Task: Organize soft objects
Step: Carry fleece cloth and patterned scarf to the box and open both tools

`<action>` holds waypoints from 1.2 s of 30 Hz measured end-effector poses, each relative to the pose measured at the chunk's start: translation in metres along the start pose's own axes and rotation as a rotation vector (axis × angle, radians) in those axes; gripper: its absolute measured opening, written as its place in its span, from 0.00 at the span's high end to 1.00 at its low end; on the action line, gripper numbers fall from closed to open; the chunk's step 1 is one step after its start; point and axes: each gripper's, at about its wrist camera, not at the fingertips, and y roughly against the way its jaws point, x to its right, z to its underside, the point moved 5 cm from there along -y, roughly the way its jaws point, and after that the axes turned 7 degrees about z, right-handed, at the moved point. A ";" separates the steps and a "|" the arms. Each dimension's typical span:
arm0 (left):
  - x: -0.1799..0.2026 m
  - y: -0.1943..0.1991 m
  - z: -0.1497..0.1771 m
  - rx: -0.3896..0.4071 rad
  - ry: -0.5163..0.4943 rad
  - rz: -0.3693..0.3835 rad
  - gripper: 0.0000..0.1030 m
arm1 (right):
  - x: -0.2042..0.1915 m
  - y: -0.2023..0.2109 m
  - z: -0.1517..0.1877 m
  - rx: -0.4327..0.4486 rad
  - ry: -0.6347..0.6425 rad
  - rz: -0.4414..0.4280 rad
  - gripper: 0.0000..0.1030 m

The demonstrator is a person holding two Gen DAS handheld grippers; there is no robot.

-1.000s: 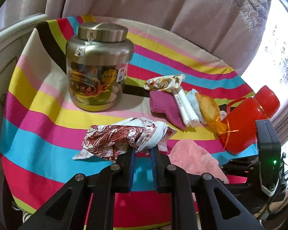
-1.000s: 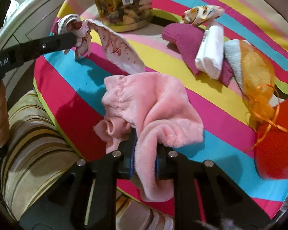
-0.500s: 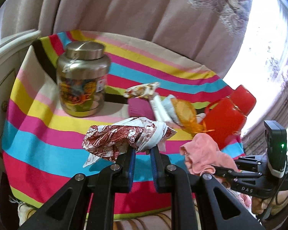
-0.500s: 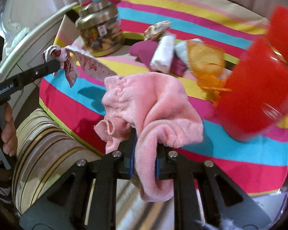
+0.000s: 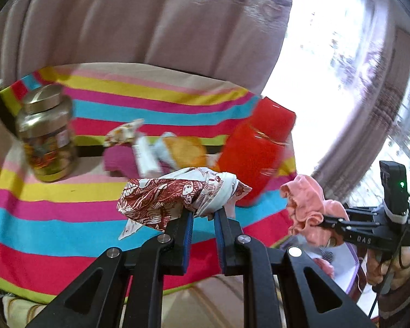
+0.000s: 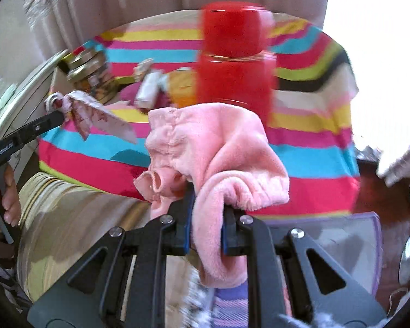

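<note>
My left gripper (image 5: pixel 203 214) is shut on a red-and-white patterned cloth (image 5: pixel 175 199), held in the air above the near edge of the striped table (image 5: pixel 68 205). The same cloth (image 6: pixel 87 114) hangs from that gripper at the left of the right wrist view. My right gripper (image 6: pixel 206 205) is shut on a fluffy pink cloth (image 6: pixel 213 147), lifted off the table beyond its near right corner; this pink cloth (image 5: pixel 306 205) shows at the right of the left wrist view. More soft things stay in a heap (image 5: pixel 155 150) mid-table: a magenta cloth, a white roll, an orange pouch.
A glass jar with a metal lid (image 5: pixel 45 134) stands at the table's left. A tall red container (image 5: pixel 257 147) stands at its right. A lilac-rimmed bin (image 6: pixel 341 243) sits below my right gripper. Curtains (image 5: pixel 150 22) hang behind. A striped cushion (image 6: pixel 76 213) lies near.
Both grippers have lifted and drawn back from the table toward the right, each still carrying its cloth. The lilac bin has come into view under the right gripper.
</note>
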 end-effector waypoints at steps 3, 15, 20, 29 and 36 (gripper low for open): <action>0.029 -0.011 0.002 -0.021 -0.046 0.038 0.84 | 0.037 0.009 0.019 -0.012 -0.060 0.053 0.82; 0.146 -0.066 0.031 -0.173 -0.235 0.210 0.84 | 0.167 0.031 0.092 -0.079 -0.344 0.263 0.82; 0.185 -0.086 0.053 -0.258 -0.313 0.272 0.84 | 0.198 0.030 0.104 -0.089 -0.439 0.298 0.82; 0.230 -0.112 0.082 -0.380 -0.409 0.339 0.84 | 0.222 0.016 0.099 -0.096 -0.486 0.316 0.78; 0.258 -0.131 0.101 -0.481 -0.435 0.396 0.60 | 0.234 0.012 0.094 -0.089 -0.501 0.330 0.49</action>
